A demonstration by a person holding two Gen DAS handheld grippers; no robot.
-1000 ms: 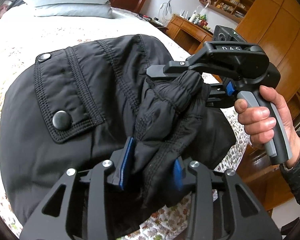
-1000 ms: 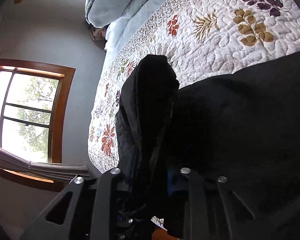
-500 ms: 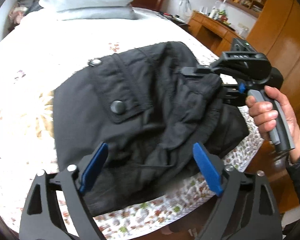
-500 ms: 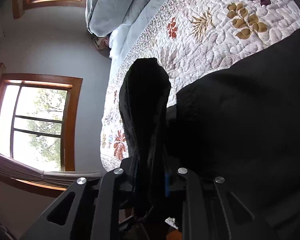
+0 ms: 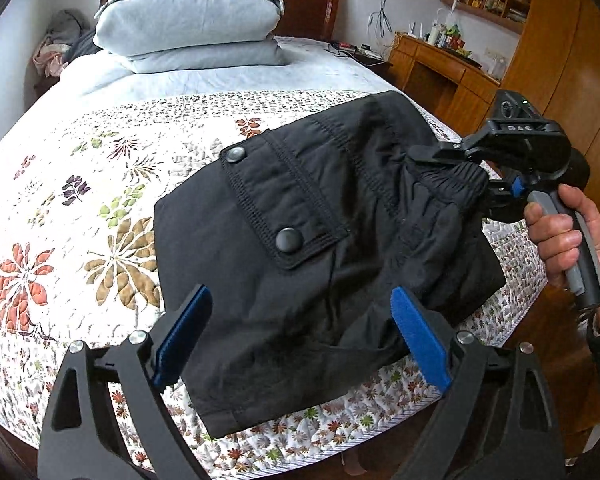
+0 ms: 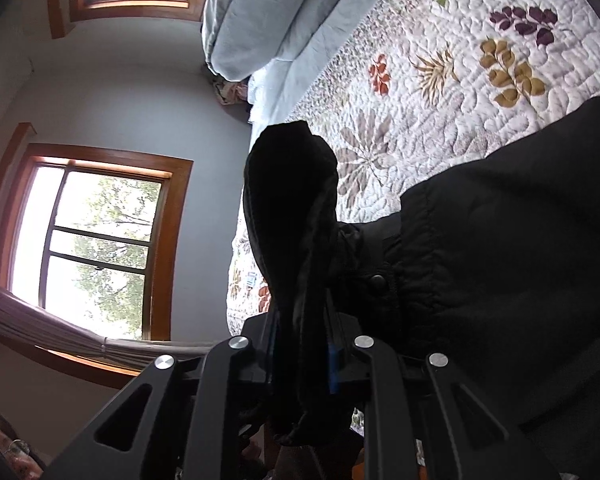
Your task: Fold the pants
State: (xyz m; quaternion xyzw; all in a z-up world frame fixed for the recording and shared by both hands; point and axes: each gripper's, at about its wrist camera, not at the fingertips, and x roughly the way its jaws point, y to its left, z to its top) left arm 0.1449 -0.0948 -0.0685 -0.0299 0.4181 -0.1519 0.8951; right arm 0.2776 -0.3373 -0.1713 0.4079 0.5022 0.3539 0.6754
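Two blue pads [image 5: 418, 336] of left gripper [image 5: 300, 336] spread wide, holding nothing, above black pants [image 5: 300, 248] folded on floral quilt [image 5: 80, 208] near bed's foot edge. At 3 o'clock, right gripper [image 5: 452, 172] pinching gathered waistband, held by right hand [image 5: 568, 236]. Pillows [image 5: 192, 20] at 12 o'clock.

From right wrist: right gripper [image 6: 300, 356] clamped narrow on bunched pants [image 6: 292, 208]; rest of cloth at 3 o'clock; window [image 6: 96, 248] at 9 o'clock.
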